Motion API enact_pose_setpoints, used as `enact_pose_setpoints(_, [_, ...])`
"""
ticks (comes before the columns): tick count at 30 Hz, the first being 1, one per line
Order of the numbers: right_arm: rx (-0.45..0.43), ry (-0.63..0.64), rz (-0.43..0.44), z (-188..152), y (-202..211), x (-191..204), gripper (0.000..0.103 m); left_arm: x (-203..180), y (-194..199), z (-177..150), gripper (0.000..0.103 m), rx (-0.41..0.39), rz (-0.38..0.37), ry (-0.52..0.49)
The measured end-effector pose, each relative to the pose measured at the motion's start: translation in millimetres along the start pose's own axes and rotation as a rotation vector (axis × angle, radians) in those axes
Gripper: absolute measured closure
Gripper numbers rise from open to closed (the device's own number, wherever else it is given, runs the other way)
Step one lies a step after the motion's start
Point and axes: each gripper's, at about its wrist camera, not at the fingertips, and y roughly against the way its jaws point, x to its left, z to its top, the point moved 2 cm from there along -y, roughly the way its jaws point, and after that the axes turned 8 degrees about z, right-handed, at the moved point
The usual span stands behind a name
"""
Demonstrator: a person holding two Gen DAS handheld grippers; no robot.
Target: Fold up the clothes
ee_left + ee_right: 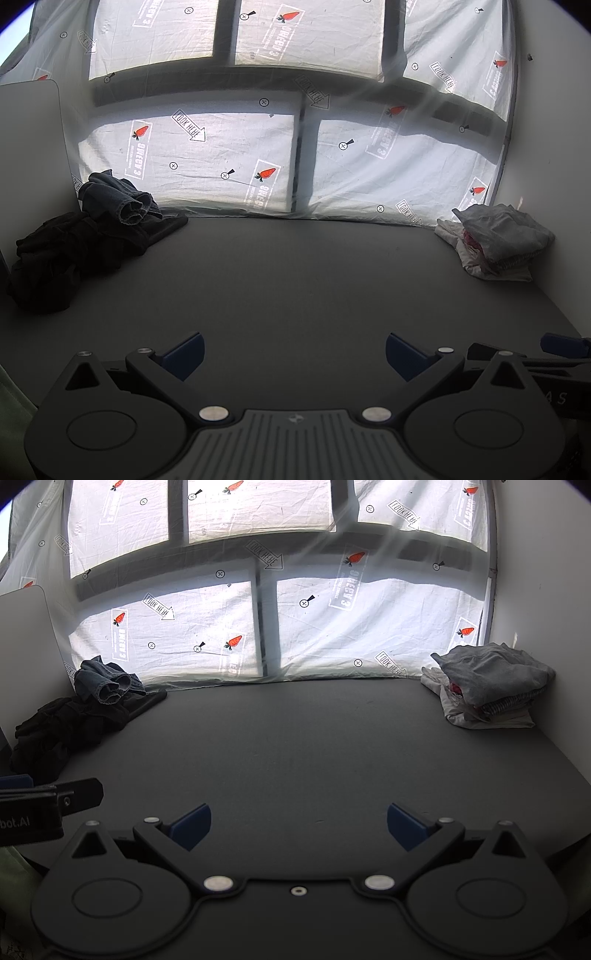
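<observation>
I have both grippers low over the dark grey table mat (pixel 295 280), side by side. My left gripper (pixel 294 354) has its 2 blue-padded fingers (pixel 186 354) spread wide with nothing between them; my right gripper (pixel 299 827) is spread just as wide and is also empty. From the left wrist view I see the edge of the right gripper at the far right, and the right wrist view catches the left one at the far left.

The unfolded clothes lie at the mat's far left corner: a crumpled heap of black garments (pixel 62 254) with a bunched blue denim piece (pixel 118 199) resting on top. At the far right corner sits a stack of folded clothes (pixel 491 686), a grey garment uppermost over striped and white pieces. Behind the mat hangs a white printed sheet (pixel 229 155) with red carrots and "LOOK HERE" arrows, backlit by a window.
</observation>
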Motion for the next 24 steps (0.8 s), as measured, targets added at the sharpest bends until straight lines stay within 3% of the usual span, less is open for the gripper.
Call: enact_pose_setpoints(24, [0.005,0.006,0.007,1.6,0.9,0.6,0.000,0.5,4.4,4.8,0.000,0.005,0.008,0.005])
